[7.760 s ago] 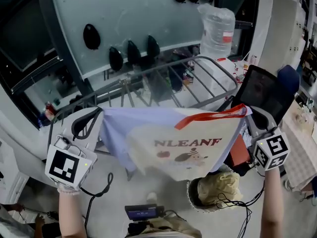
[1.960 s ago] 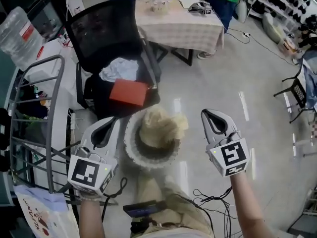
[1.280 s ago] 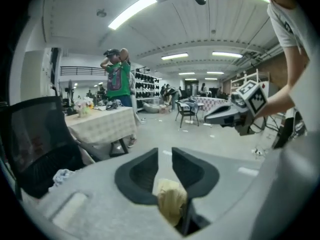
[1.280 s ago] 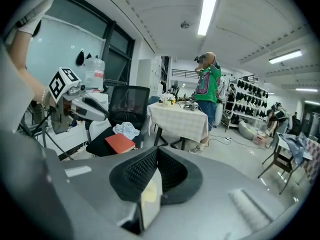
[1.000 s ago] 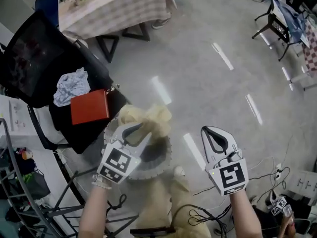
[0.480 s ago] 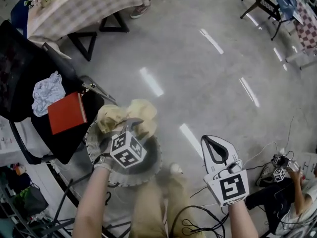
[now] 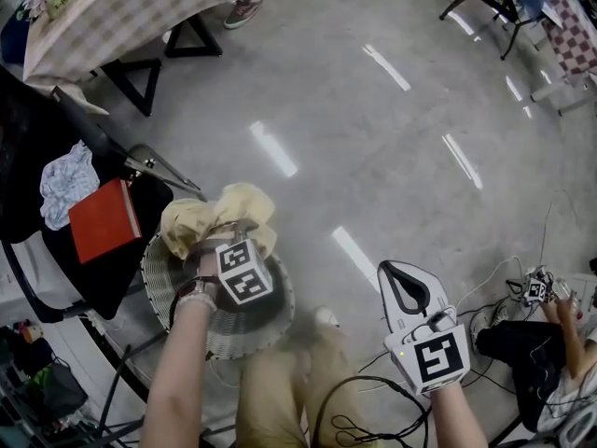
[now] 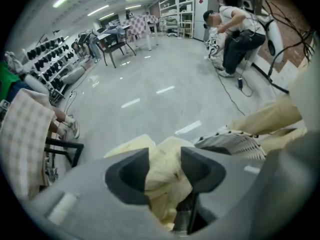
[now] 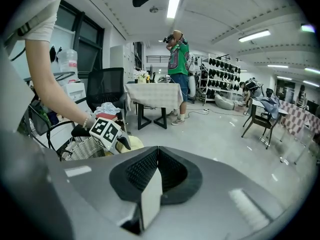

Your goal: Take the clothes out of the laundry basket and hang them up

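Observation:
A pale yellow garment [image 7: 207, 218] lies heaped on the far rim of the round white laundry basket [image 7: 170, 297]. My left gripper [image 7: 239, 241] points down into that heap. In the left gripper view the yellow garment [image 8: 162, 176] fills the space between the jaws of the left gripper [image 8: 165, 159], which are opening wide; the pads do not clamp it. My right gripper [image 7: 408, 289] hangs to the right of the basket over bare floor, shut with nothing between its jaws. From the right gripper [image 9: 156, 156] view I see the basket [image 9: 85, 149] and the left gripper [image 9: 111, 134].
A black office chair [image 7: 28, 250] with a red box [image 7: 103, 220] and a crumpled pale cloth [image 7: 65, 171] stands left of the basket. A checked-cloth table [image 7: 121, 3] is beyond. Cables [image 7: 359, 423] trail by my feet. A person [image 7: 550, 339] crouches at the right edge.
My left gripper has dropped onto the yellow garment in the basket and its jaws have spread wider. The right gripper stays shut and low on the right.

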`<state>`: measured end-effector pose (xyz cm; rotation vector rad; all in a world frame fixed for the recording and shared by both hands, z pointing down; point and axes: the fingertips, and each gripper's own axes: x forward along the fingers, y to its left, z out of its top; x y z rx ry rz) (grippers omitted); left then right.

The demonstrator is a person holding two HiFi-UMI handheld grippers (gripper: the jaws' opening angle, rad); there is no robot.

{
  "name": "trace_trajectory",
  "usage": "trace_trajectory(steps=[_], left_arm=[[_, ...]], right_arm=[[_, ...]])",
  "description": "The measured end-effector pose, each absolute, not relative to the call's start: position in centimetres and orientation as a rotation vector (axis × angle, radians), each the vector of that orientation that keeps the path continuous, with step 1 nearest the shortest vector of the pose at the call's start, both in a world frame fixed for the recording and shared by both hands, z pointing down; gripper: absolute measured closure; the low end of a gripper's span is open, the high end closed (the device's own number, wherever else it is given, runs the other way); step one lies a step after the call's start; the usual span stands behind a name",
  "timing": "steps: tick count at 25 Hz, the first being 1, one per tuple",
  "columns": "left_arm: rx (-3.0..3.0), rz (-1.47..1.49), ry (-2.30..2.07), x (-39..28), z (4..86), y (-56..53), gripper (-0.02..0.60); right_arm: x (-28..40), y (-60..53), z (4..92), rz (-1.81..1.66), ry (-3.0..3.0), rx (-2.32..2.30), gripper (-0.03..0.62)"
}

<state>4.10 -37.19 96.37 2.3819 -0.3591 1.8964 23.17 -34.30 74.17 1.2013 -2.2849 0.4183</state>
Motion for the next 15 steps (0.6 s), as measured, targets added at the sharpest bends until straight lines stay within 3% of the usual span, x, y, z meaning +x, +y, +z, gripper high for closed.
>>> trace_trajectory(steps=[6, 15], left_arm=[[2.369, 1.877, -0.415, 3.8, 95.1, -38.1, 0.558], [2.350, 1.389, -0.831, 1.1, 84.6, -40.4, 0.566]], right_arm=[[22.8, -34.7, 73.3, 0.417, -2.292, 1.212, 0.591], [20.2, -34.6, 69.7, 0.380, -2.353, 1.161, 0.591]])
